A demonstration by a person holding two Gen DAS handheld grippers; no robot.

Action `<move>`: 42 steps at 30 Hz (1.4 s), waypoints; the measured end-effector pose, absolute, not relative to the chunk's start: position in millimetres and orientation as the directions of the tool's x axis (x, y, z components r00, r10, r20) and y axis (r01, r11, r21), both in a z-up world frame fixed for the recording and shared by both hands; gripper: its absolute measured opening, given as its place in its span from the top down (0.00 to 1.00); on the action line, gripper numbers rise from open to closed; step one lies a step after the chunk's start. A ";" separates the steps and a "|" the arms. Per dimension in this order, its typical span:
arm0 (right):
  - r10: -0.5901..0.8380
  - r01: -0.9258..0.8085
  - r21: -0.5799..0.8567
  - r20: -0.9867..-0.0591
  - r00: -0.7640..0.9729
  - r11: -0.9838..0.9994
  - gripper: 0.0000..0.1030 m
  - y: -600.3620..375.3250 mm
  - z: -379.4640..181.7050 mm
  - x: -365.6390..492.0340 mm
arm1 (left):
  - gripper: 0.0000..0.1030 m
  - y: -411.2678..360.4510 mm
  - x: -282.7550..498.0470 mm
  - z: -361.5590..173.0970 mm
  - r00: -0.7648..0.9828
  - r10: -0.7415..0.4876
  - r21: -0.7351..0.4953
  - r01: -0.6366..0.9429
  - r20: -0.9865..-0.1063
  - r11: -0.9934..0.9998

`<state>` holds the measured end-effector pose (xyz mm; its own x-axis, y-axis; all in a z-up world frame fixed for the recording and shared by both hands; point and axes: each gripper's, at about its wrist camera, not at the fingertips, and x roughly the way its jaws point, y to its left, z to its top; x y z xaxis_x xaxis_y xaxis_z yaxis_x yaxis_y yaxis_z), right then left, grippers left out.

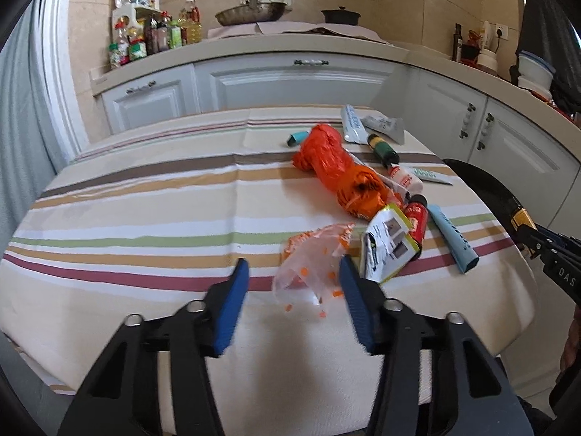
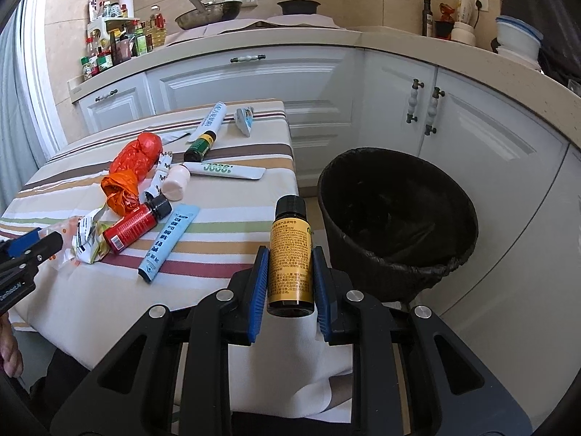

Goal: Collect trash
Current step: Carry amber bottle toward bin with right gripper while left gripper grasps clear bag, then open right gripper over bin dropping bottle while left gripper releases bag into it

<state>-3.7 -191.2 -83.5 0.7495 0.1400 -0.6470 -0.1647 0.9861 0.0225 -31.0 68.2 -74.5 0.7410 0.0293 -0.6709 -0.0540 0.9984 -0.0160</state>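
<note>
Bench (image 2: 225,239) strewn with trash; right gripper (image 2: 290,272) pinching a yellow-labelled bottle (image 2: 290,258) beside a black bin (image 2: 399,218), left gripper (image 1: 294,272) spread around a clear plastic bag (image 1: 308,265).

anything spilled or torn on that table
Yes. The clear plastic bag between the left claw tips looks torn, and small orange bits lie scattered on the striped tablecloth beside it. Other trash lies loose but nothing leaks.
</note>
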 end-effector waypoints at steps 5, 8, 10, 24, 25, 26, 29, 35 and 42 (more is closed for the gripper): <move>0.138 -0.166 0.018 -0.648 0.749 0.986 0.77 -191.3 -85.1 -4.5 | 0.79 69.6 -27.9 -80.2 0.729 -0.024 -0.064 -0.027 -0.684 0.998; 0.135 -0.165 0.015 -0.652 0.746 0.986 0.77 -191.3 -86.9 -5.1 | 0.90 70.3 -26.8 -80.9 0.726 -0.042 -0.080 -0.018 -0.686 0.997; 0.134 -0.165 0.014 -0.655 0.744 0.986 0.77 -190.2 -87.5 -4.2 | 0.90 70.3 -27.0 -81.5 0.726 -0.051 -0.086 -0.011 -0.686 0.996; 0.131 -0.162 0.012 -0.648 0.750 0.987 0.77 -187.8 -86.4 1.1 | 0.92 82.6 -35.7 -61.8 0.774 0.038 -0.054 -0.092 -0.632 0.994; 0.131 -0.162 0.013 -0.646 0.752 0.987 0.77 -188.6 -85.7 0.9 | 0.92 83.2 -36.1 -59.4 0.779 0.045 -0.050 -0.097 -0.626 0.994; 0.131 -0.161 0.013 -0.642 0.756 0.987 0.77 -188.8 -84.6 0.8 | 0.92 83.1 -36.0 -56.6 0.783 0.054 -0.045 -0.103 -0.619 0.994; 0.128 -0.156 0.012 -0.631 0.765 0.988 0.77 -190.5 -81.1 1.2 | 0.92 80.4 -32.7 -48.7 0.793 0.063 -0.039 -0.108 -0.606 0.993; 0.115 -0.134 0.016 -0.617 0.778 0.991 0.77 -199.5 -74.2 7.0 | 0.92 64.2 -19.5 -37.0 0.806 0.014 -0.054 -0.057 -0.591 0.997; 0.068 -0.075 0.013 -0.599 0.798 0.997 0.77 -225.5 -65.0 23.4 | 0.92 23.5 10.3 -25.2 0.816 -0.073 -0.070 0.040 -0.574 0.997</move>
